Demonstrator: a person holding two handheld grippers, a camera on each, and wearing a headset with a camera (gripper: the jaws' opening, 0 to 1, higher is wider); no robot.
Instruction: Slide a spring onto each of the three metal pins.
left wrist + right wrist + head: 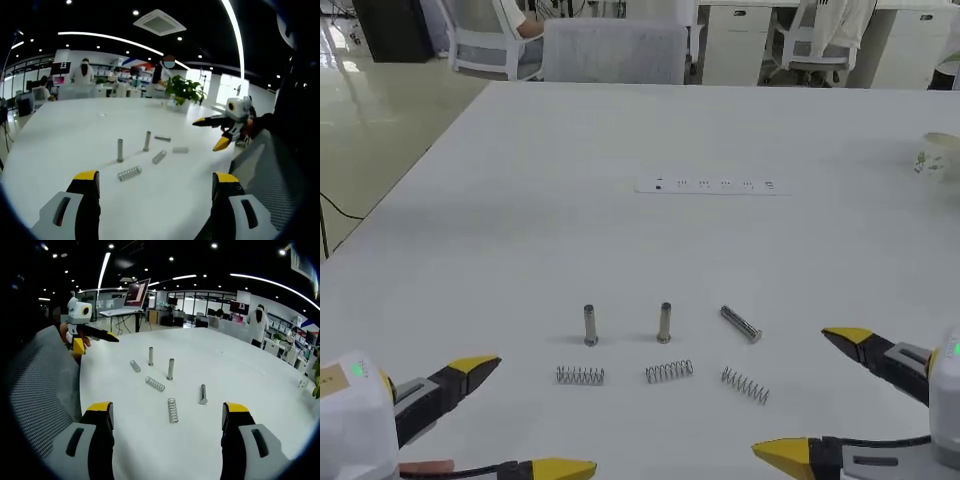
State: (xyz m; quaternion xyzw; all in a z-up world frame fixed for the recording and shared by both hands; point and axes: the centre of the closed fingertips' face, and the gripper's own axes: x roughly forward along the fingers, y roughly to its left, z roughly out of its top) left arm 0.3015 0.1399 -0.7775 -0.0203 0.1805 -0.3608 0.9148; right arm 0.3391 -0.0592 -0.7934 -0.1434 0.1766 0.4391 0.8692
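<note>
Metal pins [664, 323]: two are standing upright, one is lying flat, all ahead of both jaw pairs.
Springs [669, 371]: three are lying loose between the pins and the jaw tips.
Left gripper [525, 415]: jaws are gaping wide, gripping nothing.
Right gripper [800, 393]: jaws are gaping wide, gripping nothing.

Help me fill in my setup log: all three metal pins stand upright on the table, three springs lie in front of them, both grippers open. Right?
Not quite: the left pin and middle pin stand upright, but the right pin lies on its side, as the head view shows. The three springs do lie in front, and the left gripper and right gripper are open.
</note>
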